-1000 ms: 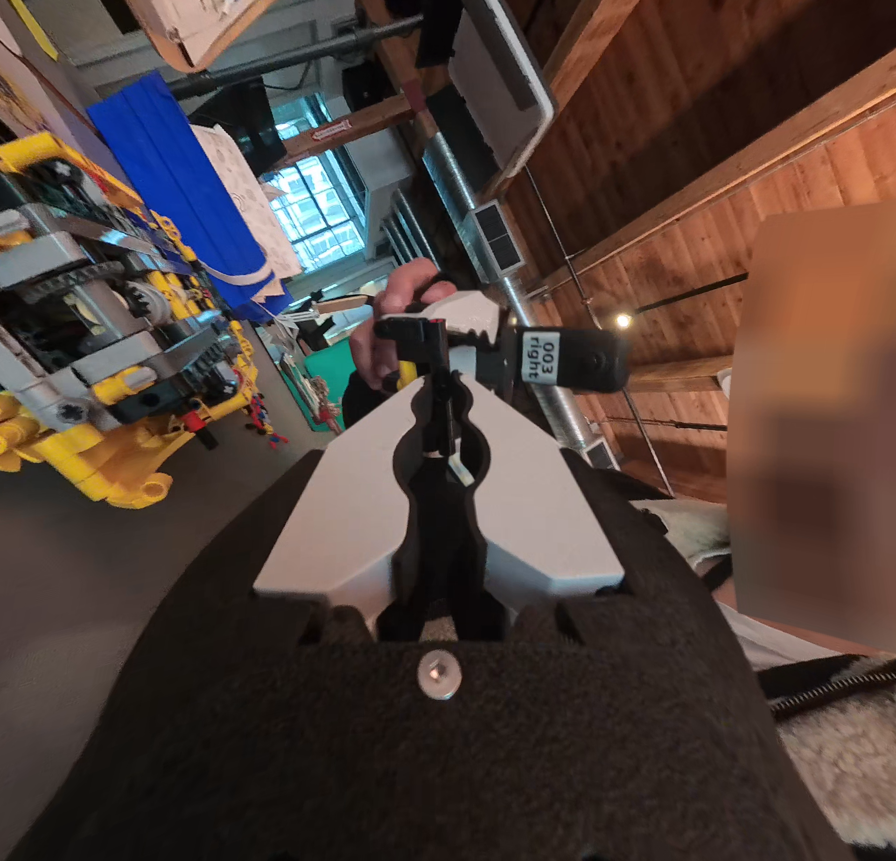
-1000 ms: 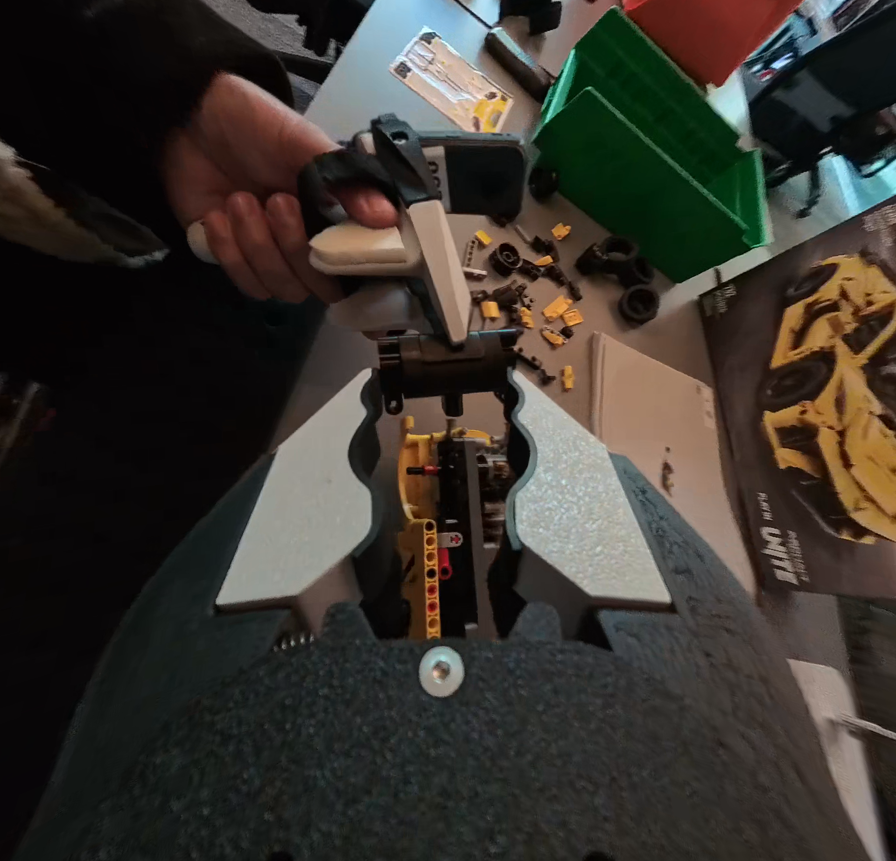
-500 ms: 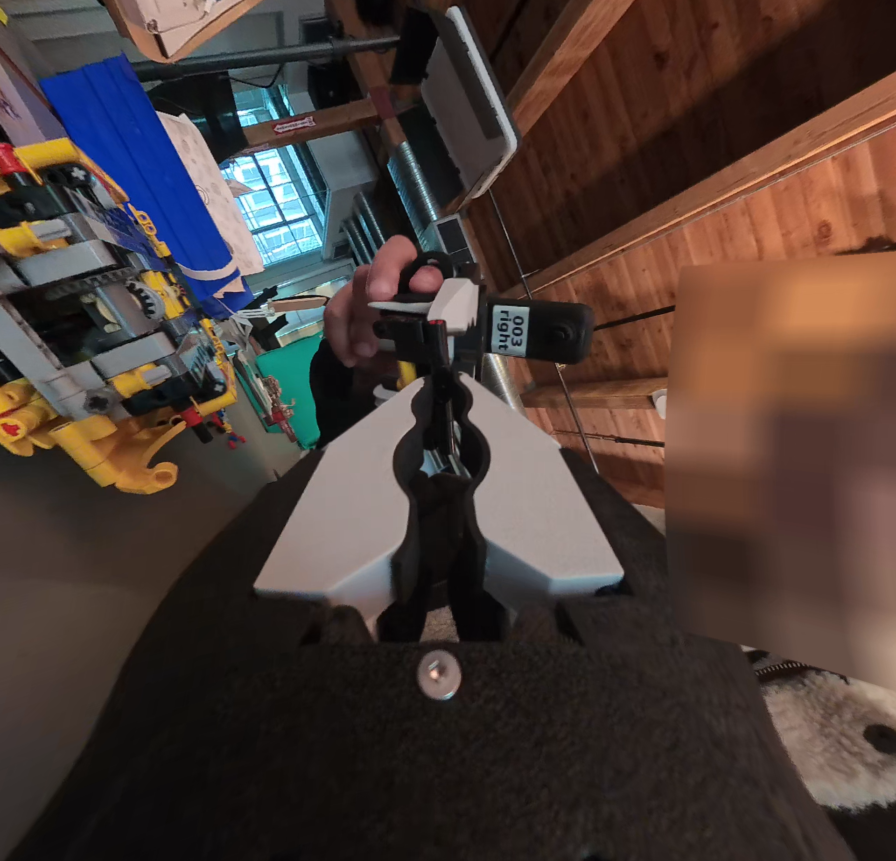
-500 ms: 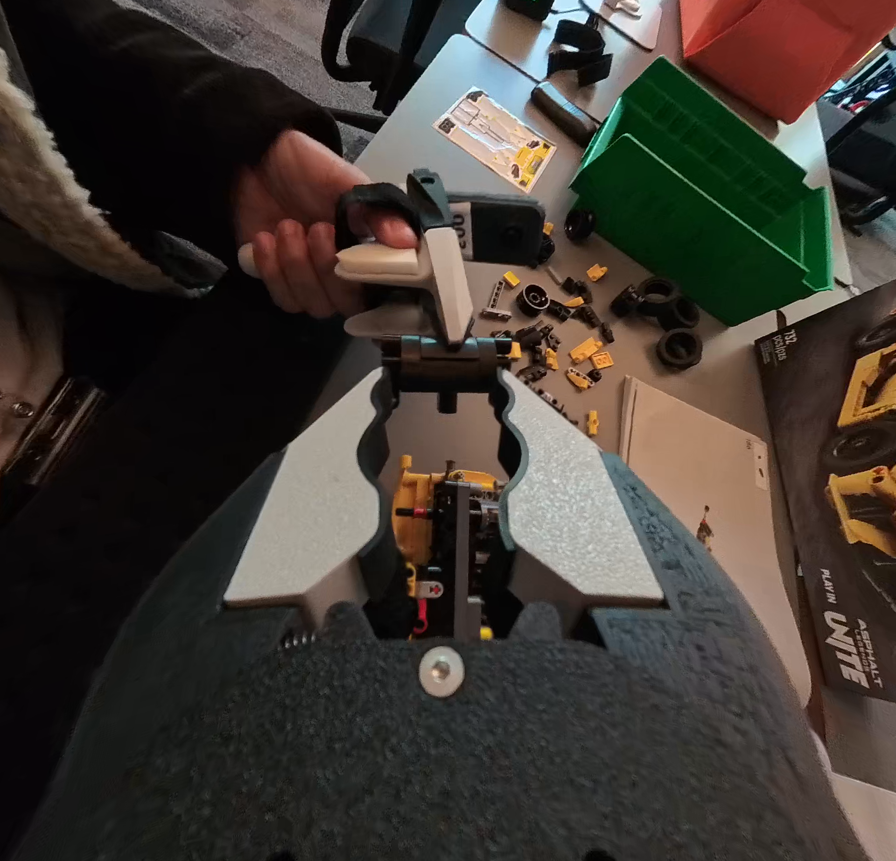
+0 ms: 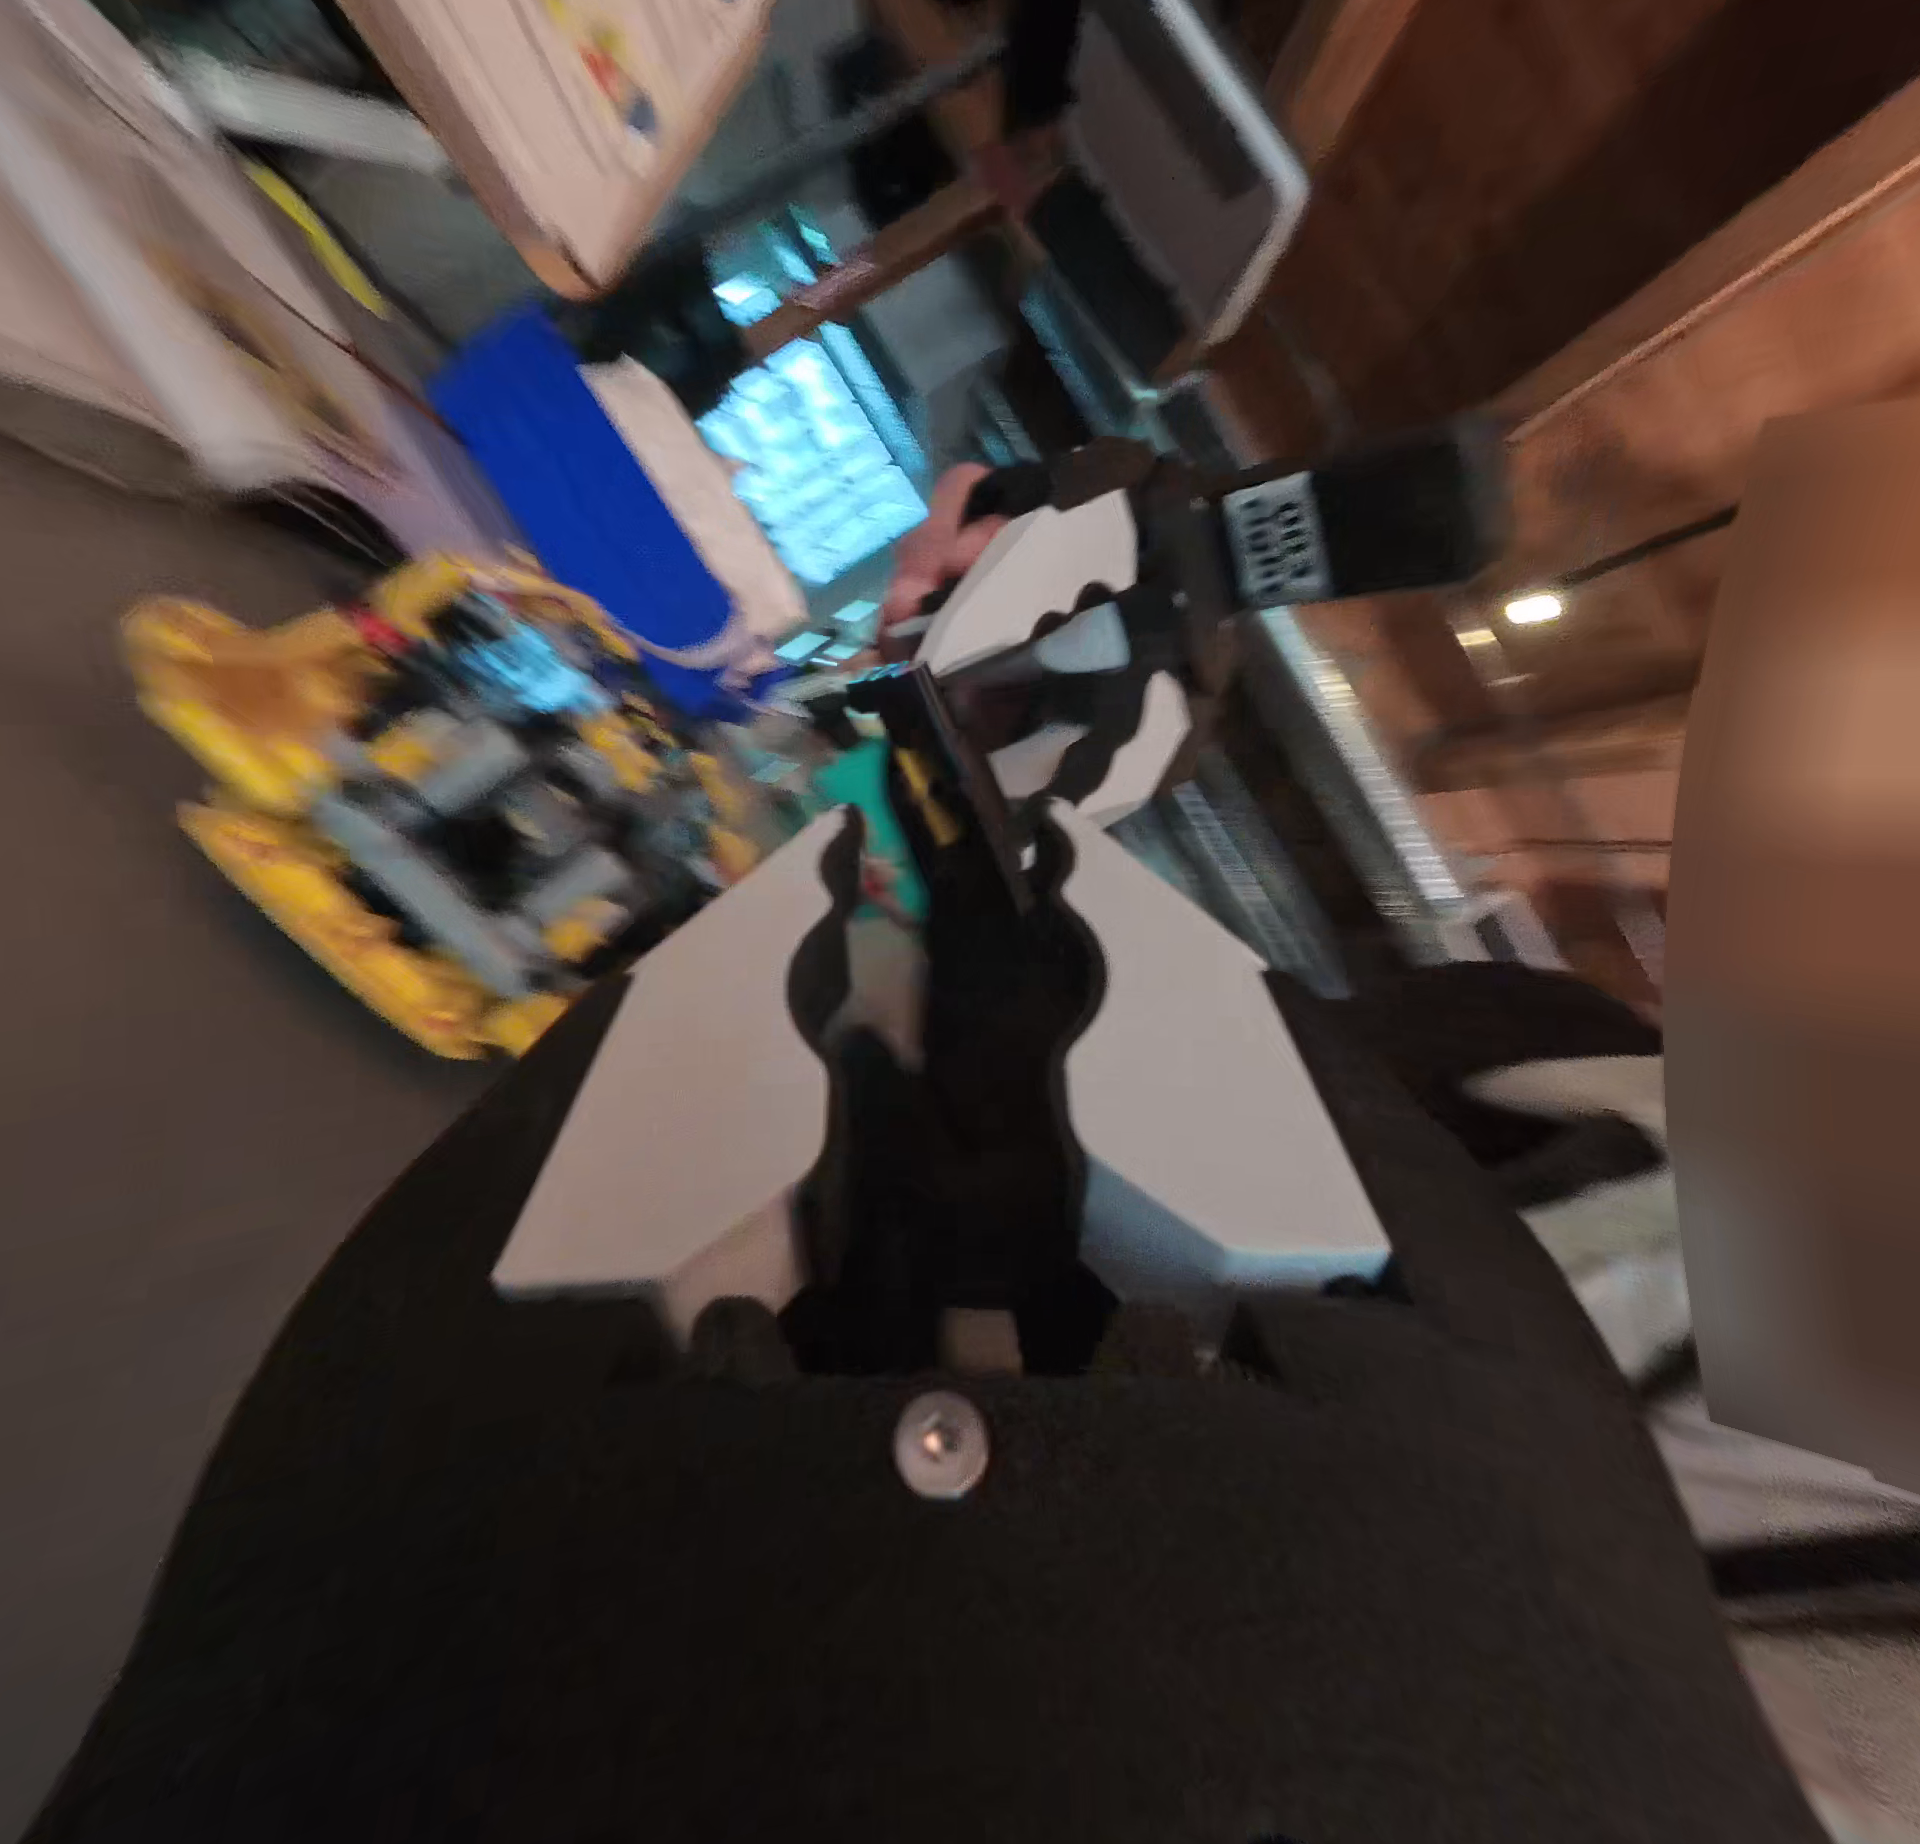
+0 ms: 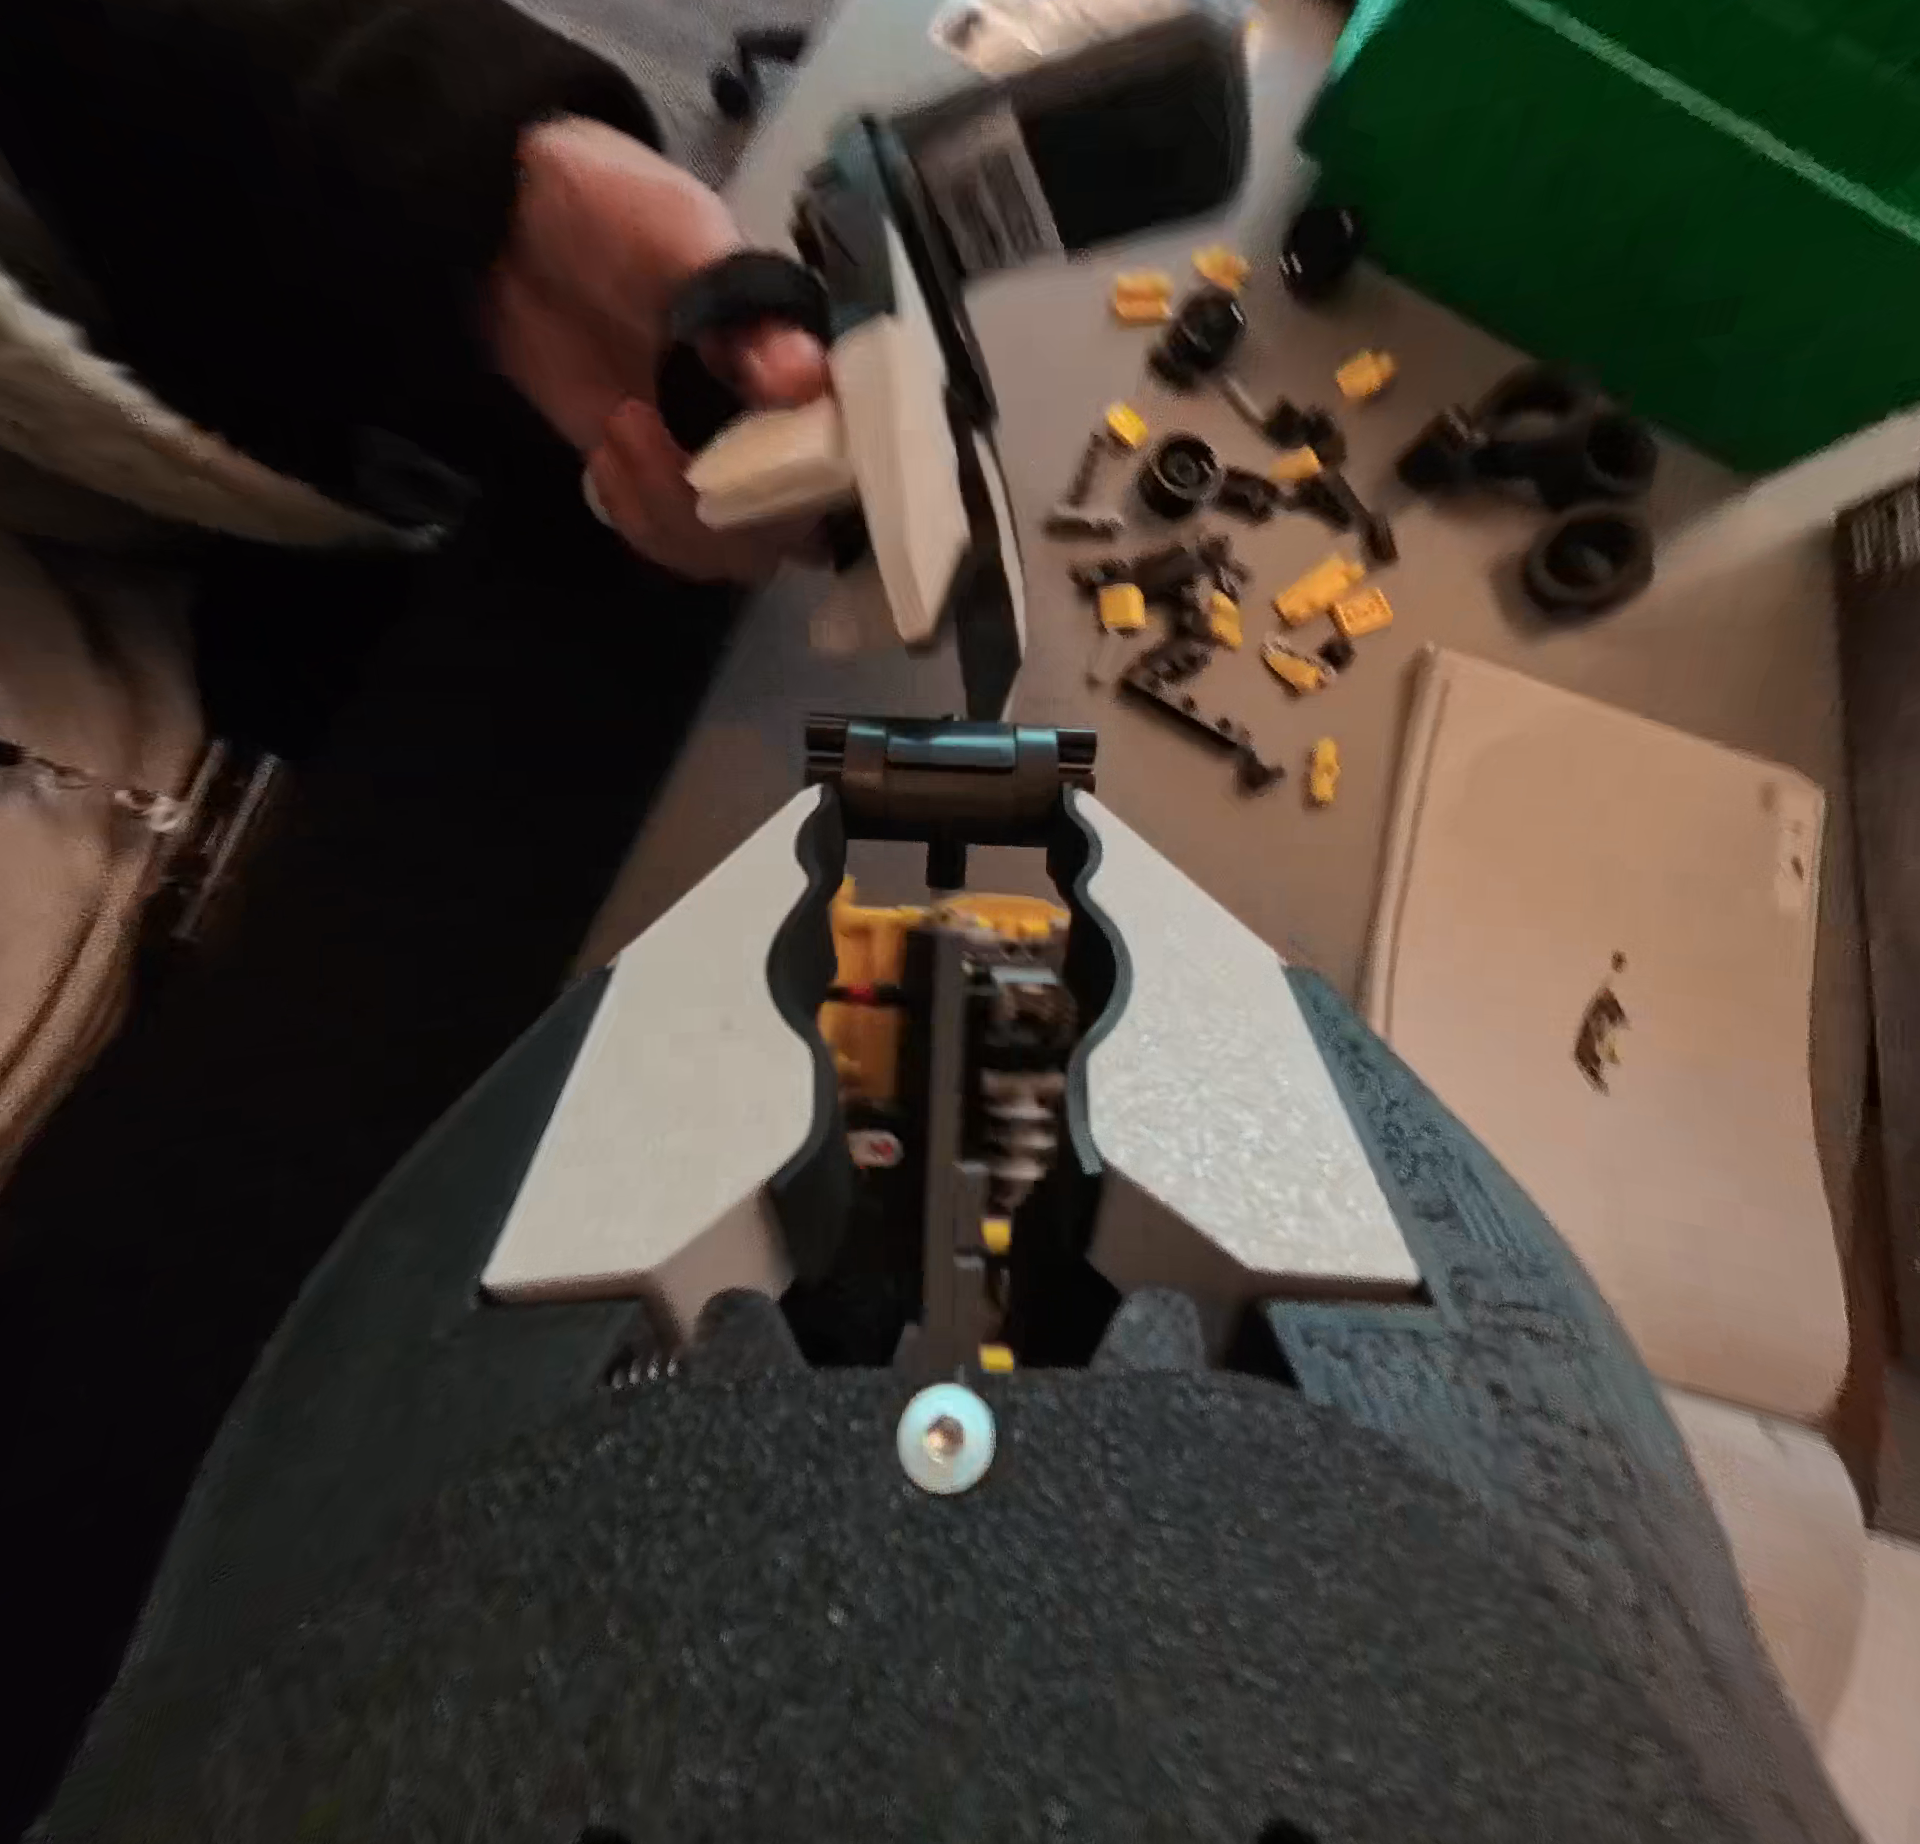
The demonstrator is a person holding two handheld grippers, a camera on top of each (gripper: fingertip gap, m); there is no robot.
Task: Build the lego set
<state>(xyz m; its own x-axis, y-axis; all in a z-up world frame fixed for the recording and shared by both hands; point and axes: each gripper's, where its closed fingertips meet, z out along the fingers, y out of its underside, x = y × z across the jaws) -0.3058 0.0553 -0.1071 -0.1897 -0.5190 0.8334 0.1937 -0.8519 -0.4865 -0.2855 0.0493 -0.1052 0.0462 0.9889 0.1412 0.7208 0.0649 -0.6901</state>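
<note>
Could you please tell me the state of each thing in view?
Left hand-held gripper: open.
Right hand-held gripper: shut on lego sub-assembly.
Car model: partly built.
Booklet: closed, lying flat.
Tyres: loose, unmounted.
Loose pieces: scattered.

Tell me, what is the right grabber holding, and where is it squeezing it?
The right gripper holds a black-and-yellow Lego piece lengthwise between its two fingers, with the piece's dark end bar at the fingertips.
</note>
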